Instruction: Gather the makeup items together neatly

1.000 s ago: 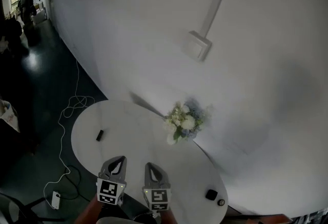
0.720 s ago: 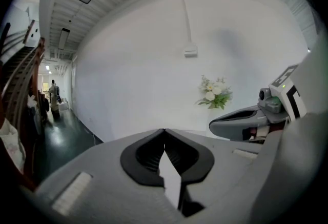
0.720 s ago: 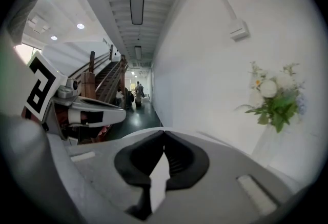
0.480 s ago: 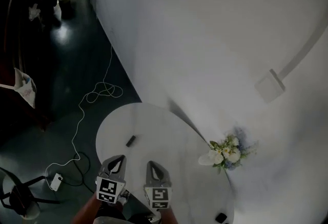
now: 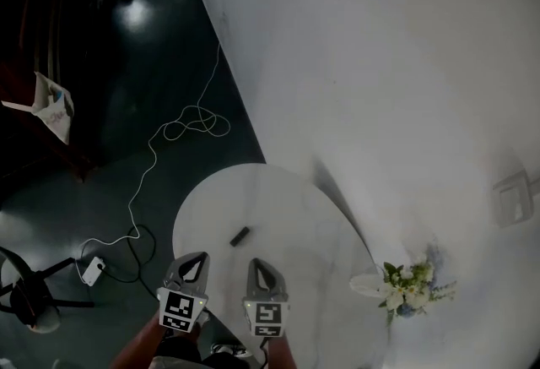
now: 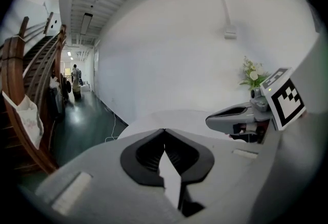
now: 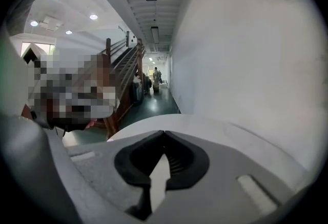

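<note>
left tongs: clenched, tips touching, nothing between them.
right tongs: clenched and empty too, just beside the left tongs, pointing the same way.
dark oblong item: only makeup piece in view. lies untouched on the round table, just ahead of both tips and between their lines.
flower bunch: well right of the right tongs, by the wall.
why held so: likely an approach. both pairs tilt down at the tabletop and must open before any grasp.
head view only: shows the item.
left gripper view only: right tongs side-on, flowers beyond.
right gripper view only: corridor and staircase ahead, no item.
</note>
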